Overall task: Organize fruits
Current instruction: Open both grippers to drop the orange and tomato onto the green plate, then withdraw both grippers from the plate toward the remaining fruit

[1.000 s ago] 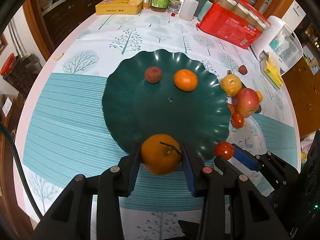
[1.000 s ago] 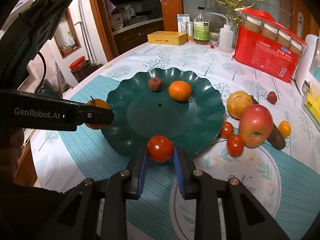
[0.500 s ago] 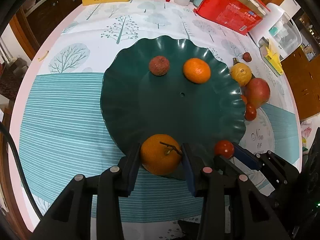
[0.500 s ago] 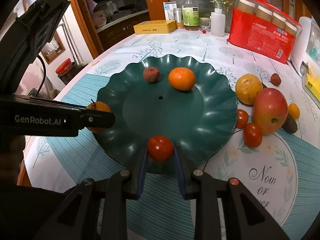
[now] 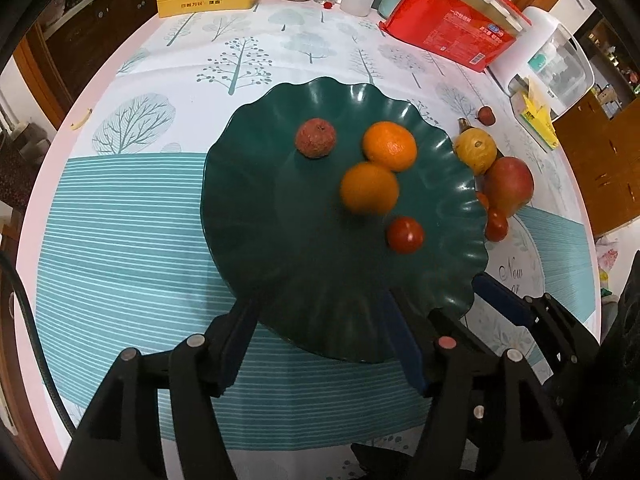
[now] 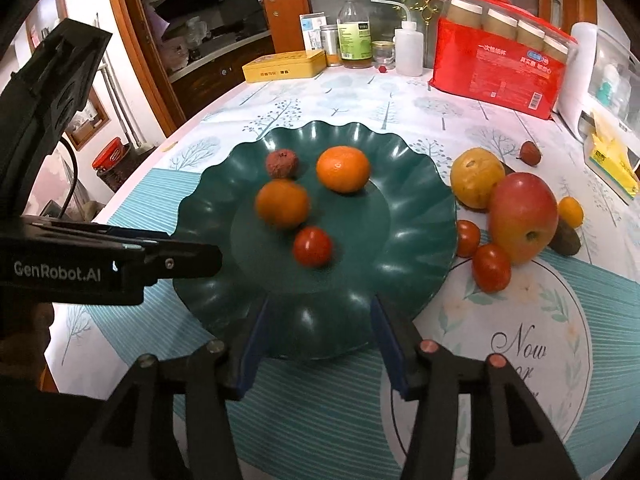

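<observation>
A dark green scalloped plate (image 5: pixel 280 240) (image 6: pixel 400 248) holds a brown lychee (image 5: pixel 315 137) (image 6: pixel 282 163), two oranges (image 5: pixel 389 146) (image 5: pixel 369 188) (image 6: pixel 343 169) (image 6: pixel 282 203) and a red tomato (image 5: pixel 405 235) (image 6: pixel 312 246). The nearer orange and the tomato look blurred. My left gripper (image 5: pixel 320 336) is open and empty at the plate's near rim. My right gripper (image 6: pixel 320 336) is open and empty at the near rim too. Beside the plate on the right lie a yellow fruit (image 6: pixel 476 178), a red apple (image 6: pixel 523 216) and two tomatoes (image 6: pixel 491 267).
A red package (image 6: pixel 500 76), bottles (image 6: pixel 354 36), a yellow tin (image 6: pixel 285 66) and a white appliance (image 6: pixel 608 72) stand at the table's far side. A small orange fruit (image 6: pixel 570 211) and a small red fruit (image 6: pixel 530 153) lie right of the apple.
Both grippers opened and let go. The orange from my left gripper and the tomato from my right gripper now lie on the plate, further in.
</observation>
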The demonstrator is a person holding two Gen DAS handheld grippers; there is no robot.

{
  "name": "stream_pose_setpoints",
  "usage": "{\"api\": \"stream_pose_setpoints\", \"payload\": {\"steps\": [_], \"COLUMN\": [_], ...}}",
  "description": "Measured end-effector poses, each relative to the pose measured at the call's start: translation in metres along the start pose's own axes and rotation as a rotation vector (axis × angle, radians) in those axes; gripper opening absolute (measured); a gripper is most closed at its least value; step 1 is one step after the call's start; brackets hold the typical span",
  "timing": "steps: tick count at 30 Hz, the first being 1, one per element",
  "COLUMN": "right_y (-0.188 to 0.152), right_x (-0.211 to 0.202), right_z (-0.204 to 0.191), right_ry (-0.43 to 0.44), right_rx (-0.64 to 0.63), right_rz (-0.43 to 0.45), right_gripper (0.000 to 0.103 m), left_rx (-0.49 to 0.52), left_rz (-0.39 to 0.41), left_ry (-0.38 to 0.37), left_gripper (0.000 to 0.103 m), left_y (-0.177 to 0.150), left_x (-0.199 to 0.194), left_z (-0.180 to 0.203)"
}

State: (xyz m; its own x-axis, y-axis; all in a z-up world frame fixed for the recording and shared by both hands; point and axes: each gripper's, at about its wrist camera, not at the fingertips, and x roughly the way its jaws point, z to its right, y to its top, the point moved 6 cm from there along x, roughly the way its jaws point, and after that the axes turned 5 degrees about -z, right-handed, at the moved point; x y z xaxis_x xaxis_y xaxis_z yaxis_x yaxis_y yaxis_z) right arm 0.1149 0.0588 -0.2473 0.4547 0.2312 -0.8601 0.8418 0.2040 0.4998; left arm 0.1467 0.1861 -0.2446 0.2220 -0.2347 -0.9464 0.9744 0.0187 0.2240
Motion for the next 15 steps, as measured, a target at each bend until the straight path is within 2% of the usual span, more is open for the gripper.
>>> {"api": "stream_pose_setpoints", "payload": {"steps": [6,15], "right_y": [-0.008,-0.030], "right_x": [-0.004,-0.018], "right_z": [0.006,0.037], "right_ry": [0.001,-0.008], "right_rx": [0.020,0.093], "right_rz": [-0.011,-0.030], "right_gripper": [0.052,0.052], "left_rx": [0.023,0.050], "left_rz": [-0.008,-0.020], "left_ry": [0.008,0.016], "left_gripper": [0.066,0.068], "left_y": [-0.006,-0.013], "left_x": [0.000,0.000], "left_z": [0.012,0.041]}}
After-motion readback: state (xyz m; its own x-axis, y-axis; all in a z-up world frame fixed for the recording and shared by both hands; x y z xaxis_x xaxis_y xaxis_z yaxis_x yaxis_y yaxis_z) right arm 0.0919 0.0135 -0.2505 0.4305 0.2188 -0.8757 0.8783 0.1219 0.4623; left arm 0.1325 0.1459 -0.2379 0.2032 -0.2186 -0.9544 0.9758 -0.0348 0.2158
